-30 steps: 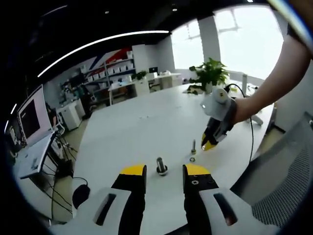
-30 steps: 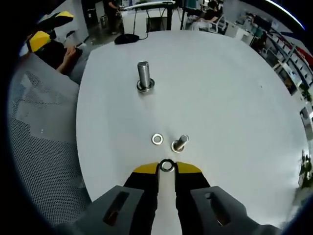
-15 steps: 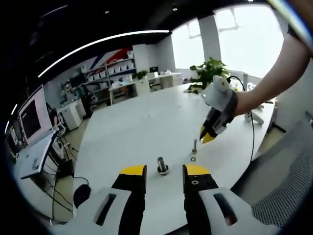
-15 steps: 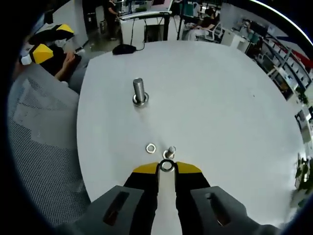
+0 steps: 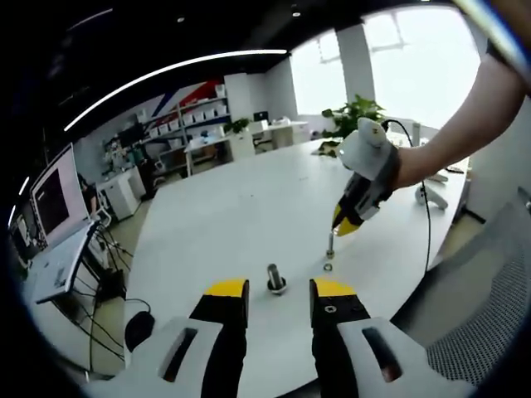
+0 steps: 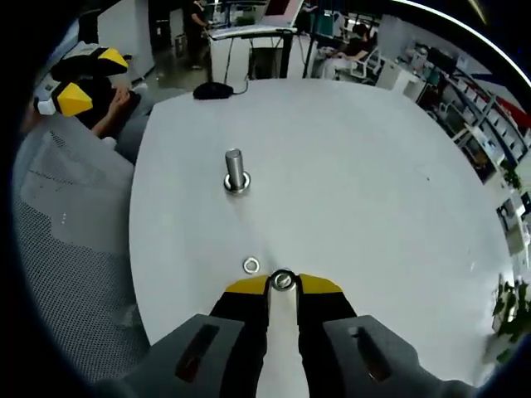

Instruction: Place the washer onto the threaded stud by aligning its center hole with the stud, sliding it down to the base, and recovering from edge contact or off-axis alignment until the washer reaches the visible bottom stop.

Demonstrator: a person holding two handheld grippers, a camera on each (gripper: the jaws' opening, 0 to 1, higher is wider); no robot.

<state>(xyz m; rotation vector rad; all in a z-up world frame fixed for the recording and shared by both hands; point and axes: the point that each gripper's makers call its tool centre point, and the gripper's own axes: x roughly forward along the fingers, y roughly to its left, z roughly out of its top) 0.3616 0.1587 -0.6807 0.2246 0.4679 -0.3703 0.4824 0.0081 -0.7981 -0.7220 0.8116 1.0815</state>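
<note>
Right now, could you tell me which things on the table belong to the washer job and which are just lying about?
For the job:
- washer pinched in the right gripper
- small threaded stud under that gripper

Lying about:
- spare washer flat on the table
- larger bolt standing apart
- left gripper, open, holding nothing

Your right gripper (image 6: 283,283) pinches a washer (image 6: 284,281) at its yellow tips above the white desk (image 6: 373,191). Second washer (image 6: 250,265) lies just beside; large stud (image 6: 236,171) stands upright farther ahead.

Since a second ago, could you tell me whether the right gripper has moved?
Yes. In the left gripper view, the right gripper has risen and shifted left, now above the small stud rather than beside it.
</note>
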